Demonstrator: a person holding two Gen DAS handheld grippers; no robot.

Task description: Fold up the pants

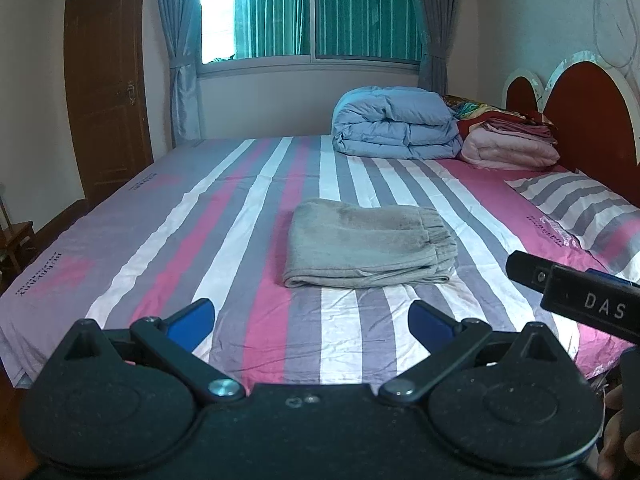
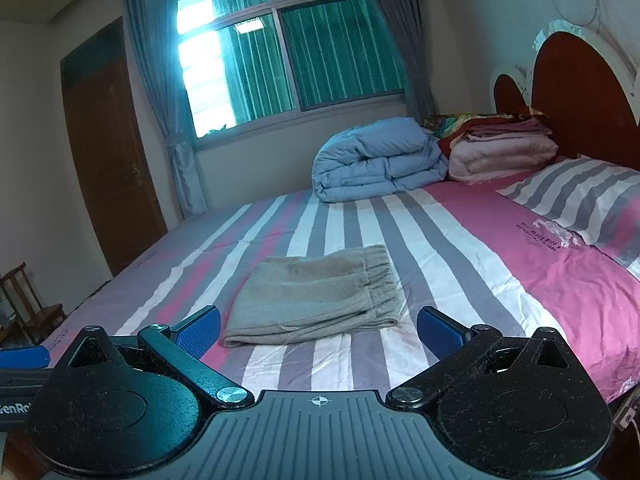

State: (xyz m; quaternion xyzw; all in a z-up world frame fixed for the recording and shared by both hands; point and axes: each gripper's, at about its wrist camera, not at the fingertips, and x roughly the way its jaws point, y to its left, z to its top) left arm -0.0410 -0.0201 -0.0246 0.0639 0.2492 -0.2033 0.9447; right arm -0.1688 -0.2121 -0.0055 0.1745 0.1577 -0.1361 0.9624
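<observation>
Left wrist view: looks forward between wide-spread fingers of the left gripper (image 1: 311, 322), from the near edge of the bed (image 1: 120, 240), level, facing the window (image 1: 304, 12). Right gripper body intrudes at its right edge.
Right wrist view: same edge, from just to the right, rolled slightly, the right gripper (image 2: 319, 330) nearer the folded pants (image 2: 316, 294).
Shared: pants, bed, window, door (image 2: 108, 152), blue quilt (image 2: 380, 158), headboard (image 2: 580, 92), pillow (image 2: 580, 196).
</observation>
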